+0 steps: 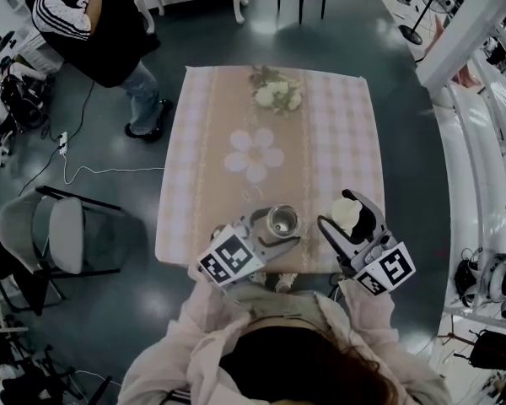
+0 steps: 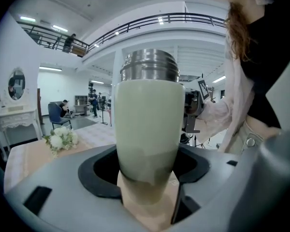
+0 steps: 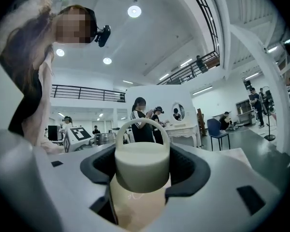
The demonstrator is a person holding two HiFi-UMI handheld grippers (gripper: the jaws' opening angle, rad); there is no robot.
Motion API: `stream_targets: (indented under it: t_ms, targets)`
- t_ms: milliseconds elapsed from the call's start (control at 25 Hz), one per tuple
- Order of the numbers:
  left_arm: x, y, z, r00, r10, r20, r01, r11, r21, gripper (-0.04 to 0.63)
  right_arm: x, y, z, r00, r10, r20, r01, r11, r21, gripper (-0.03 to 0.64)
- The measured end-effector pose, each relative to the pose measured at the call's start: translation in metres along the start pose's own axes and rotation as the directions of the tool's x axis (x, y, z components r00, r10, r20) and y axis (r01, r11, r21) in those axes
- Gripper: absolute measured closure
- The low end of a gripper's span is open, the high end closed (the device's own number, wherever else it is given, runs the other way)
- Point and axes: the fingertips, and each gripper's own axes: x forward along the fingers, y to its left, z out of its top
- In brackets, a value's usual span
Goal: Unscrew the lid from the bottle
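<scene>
Over the pink worktop (image 1: 337, 142) left tongs (image 2: 147, 173) clamp the bottle (image 2: 147, 115); right tongs (image 3: 142, 178) hold its lid (image 1: 346, 215) apart. Unscrewing seems done; next, I think, set the lid down.

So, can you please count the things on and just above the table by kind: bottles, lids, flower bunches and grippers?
bottle: 1
lid: 1
flower bunch: 1
grippers: 2, the left gripper and the right gripper
Total: 5
</scene>
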Motion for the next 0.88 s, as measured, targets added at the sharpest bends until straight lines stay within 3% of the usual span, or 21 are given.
stream_targets:
  t_ms: [280,880]
  targets:
    - [-0.005,0.011,-0.004,0.998,0.055,0.015,-0.055,0.998,-0.025,0.278,-0.001,-0.008,-0.007,0.999,-0.037,-0.025,0.037,0.999,-0.013,0.308]
    - [0.002,0.010,-0.009,0.998,0.055,-0.002,-0.055,0.998,-0.029,0.278,-0.004,-0.011,-0.013,0.998,-0.044,-0.038,0.042,0.999,-0.031,0.308]
